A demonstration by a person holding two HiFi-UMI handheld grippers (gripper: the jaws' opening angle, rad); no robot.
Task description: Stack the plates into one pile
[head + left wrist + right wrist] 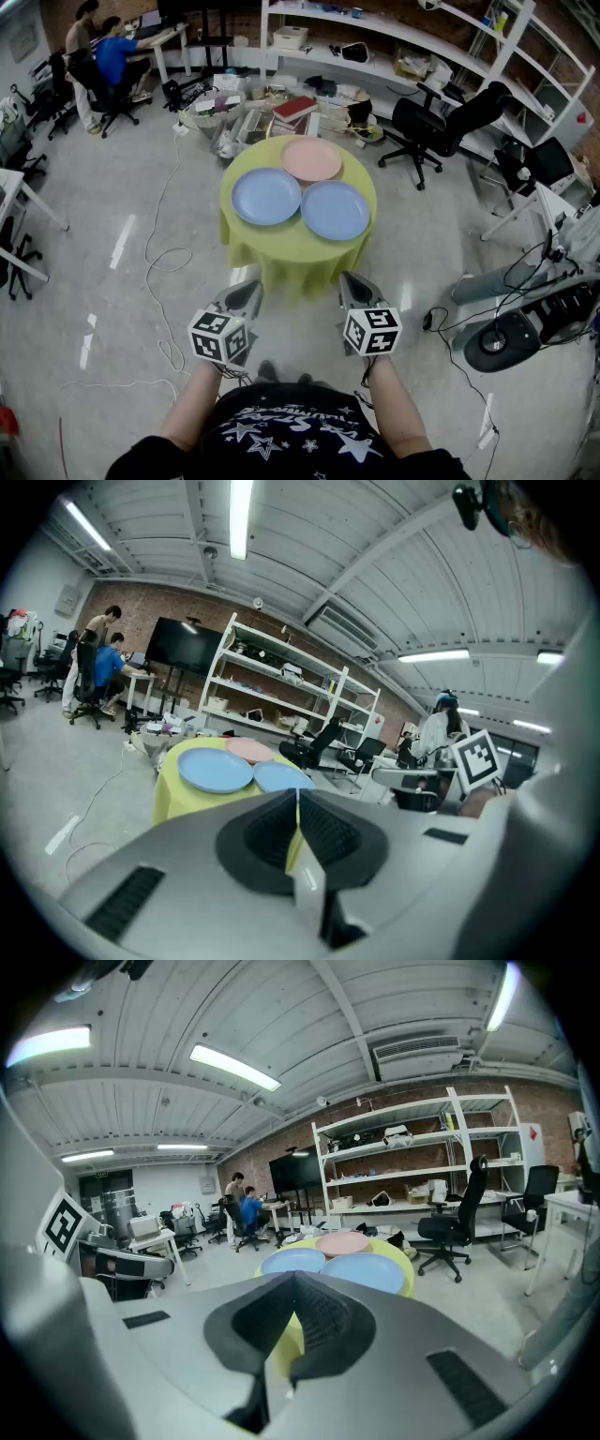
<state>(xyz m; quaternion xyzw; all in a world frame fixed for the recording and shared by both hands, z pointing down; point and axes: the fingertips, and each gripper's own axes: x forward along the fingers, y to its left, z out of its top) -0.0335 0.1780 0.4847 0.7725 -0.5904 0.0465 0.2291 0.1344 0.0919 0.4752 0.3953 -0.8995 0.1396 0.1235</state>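
One pink plate (312, 159) lay flat at the far side of the round, yellow-covered worktop (298, 258). Also the left blue plate (267, 196) and the right blue plate (335, 210), side by side just in front of the pink plate. All three lay single, none on another. Stacking judged not begun, with two lifts left. Tools: the left hand-held gripper (249, 287) and the right hand-held gripper (351, 279), jaws together, empty, well short of the pink plate, before the worktop's near edge.
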